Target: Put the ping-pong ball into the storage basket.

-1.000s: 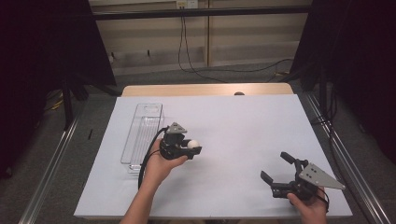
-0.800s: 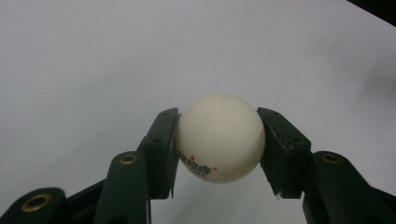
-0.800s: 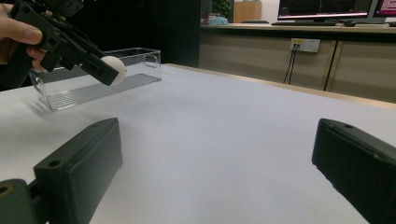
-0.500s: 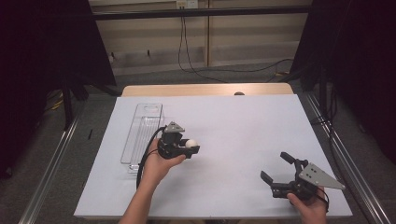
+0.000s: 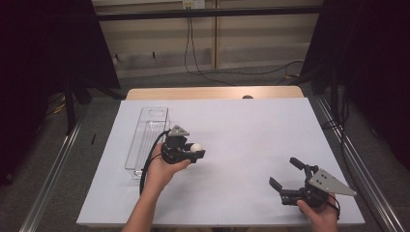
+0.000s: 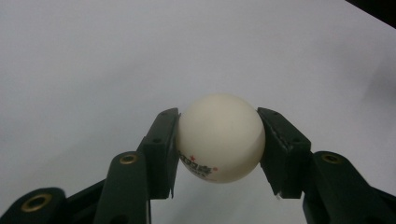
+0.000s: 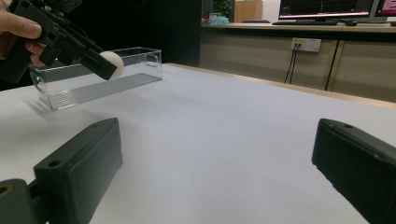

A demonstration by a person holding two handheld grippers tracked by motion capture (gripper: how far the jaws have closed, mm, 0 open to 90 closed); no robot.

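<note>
Left claw [image 5: 195, 151] clamped on white ball [image 6: 220, 138], unmoved from a second ago, raised beside clear tray [image 5: 145, 140]; drop-off pending. Right claw [image 5: 286, 176] wide open, empty.

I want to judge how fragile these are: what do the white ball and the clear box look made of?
Ball: matte cream plastic by its look, smooth, with small printed stars and lettering, like a table tennis ball. Clear box: see-through hard plastic, probably acrylic, glossy walls, ribbed floor.

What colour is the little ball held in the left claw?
The ball is cream-white with small red and dark print near its bottom, clearest in the left gripper view.
</note>
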